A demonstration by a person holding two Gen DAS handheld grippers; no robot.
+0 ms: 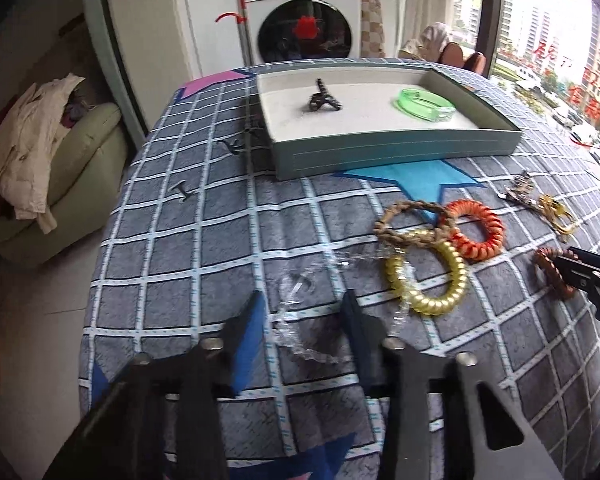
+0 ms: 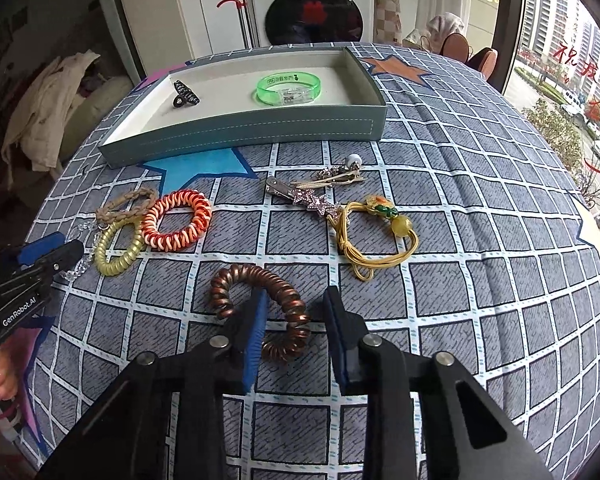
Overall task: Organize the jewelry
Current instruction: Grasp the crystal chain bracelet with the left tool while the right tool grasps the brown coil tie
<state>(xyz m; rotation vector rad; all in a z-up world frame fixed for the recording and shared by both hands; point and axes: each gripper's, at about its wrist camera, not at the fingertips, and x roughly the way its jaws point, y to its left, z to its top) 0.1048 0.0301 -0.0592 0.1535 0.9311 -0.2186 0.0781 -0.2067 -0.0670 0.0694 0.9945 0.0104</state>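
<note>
A grey-green tray (image 1: pixel 380 156) (image 2: pixel 244 136) holds a black claw clip (image 1: pixel 323 98) (image 2: pixel 185 94) and a green bangle (image 1: pixel 426 105) (image 2: pixel 288 89). My left gripper (image 1: pixel 304 308) is open around a clear bead bracelet (image 1: pixel 300 320) (image 2: pixel 78 264). My right gripper (image 2: pixel 294 312) is open around a copper spiral hair tie (image 2: pixel 260 312) (image 1: pixel 552 276). A gold spiral tie (image 1: pixel 428 276) (image 2: pixel 118 248), an orange spiral tie (image 1: pixel 474 230) (image 2: pixel 178 220), a braided tan band (image 1: pixel 408 216) (image 2: pixel 126 202), star hair clips (image 2: pixel 312 192) and a yellow cord bracelet (image 2: pixel 372 236) lie on the cloth.
The table has a grey checked cloth (image 2: pixel 460 280) with coloured stars. A washing machine (image 2: pixel 312 4) stands behind it. A sofa with clothes (image 1: pixel 40 168) is at the left. A window (image 2: pixel 572 60) is at the right.
</note>
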